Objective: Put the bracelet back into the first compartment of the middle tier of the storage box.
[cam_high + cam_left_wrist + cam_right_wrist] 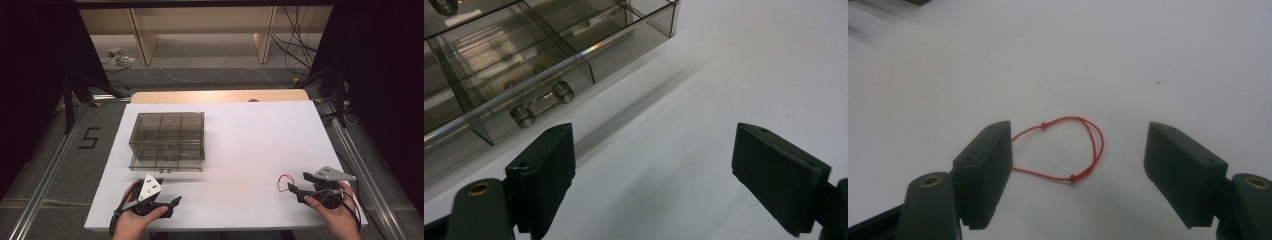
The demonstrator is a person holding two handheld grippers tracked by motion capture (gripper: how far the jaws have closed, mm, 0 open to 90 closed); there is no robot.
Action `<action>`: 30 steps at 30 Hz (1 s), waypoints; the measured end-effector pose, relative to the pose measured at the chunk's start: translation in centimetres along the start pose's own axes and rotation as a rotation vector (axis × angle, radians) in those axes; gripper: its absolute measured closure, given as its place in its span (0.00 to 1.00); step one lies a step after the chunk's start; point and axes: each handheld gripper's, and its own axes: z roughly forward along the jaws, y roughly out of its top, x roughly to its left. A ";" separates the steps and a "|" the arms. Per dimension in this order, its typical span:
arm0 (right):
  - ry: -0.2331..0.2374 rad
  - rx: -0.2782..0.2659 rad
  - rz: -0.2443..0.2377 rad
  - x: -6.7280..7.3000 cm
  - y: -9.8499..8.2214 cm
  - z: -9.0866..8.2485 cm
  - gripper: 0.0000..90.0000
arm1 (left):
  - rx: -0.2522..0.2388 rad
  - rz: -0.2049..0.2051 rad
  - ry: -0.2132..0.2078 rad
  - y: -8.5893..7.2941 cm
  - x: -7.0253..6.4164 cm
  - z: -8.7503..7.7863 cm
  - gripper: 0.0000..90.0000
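On the white table (240, 145) sits one smoky plastic box (167, 140) with small compartments. Near the front edge, two hands each hold one gripper low and flat. At the left gripper (651, 167), the jaws gape, empty. At the right gripper (1078, 172), wide jaws sit around one red string loop (1068, 147), not squeezing it.

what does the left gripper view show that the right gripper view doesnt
The left gripper view shows the smoky clear compartment box close up: its dividers and the small handle on its front, just beyond the left gripper, whose jaws stand wide apart with nothing between them. The right gripper view shows a red string loop lying flat between the open jaws of the right gripper, one end passing behind a jaw, not pinched. Both show the white tabletop under open black jaws.
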 end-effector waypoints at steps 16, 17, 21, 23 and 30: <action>-0.020 0.086 0.024 -0.9 0.8 1.1 0.57 | 0.009 0.001 0.000 0.0 0.0 0.4 0.20; -0.021 0.099 0.032 -0.9 0.9 1.3 0.58 | 0.010 0.003 0.000 0.0 0.0 0.4 0.20; -0.029 0.141 0.047 -1.0 1.0 1.9 0.64 | 0.010 0.003 0.001 0.0 0.1 0.4 0.20; -0.025 0.156 0.050 -1.0 1.1 2.2 0.67 | 0.010 0.004 0.000 -0.1 0.1 0.4 0.20; -0.023 0.204 0.022 -0.5 1.3 2.9 0.78 | 0.009 0.006 0.002 -0.1 0.1 0.4 0.20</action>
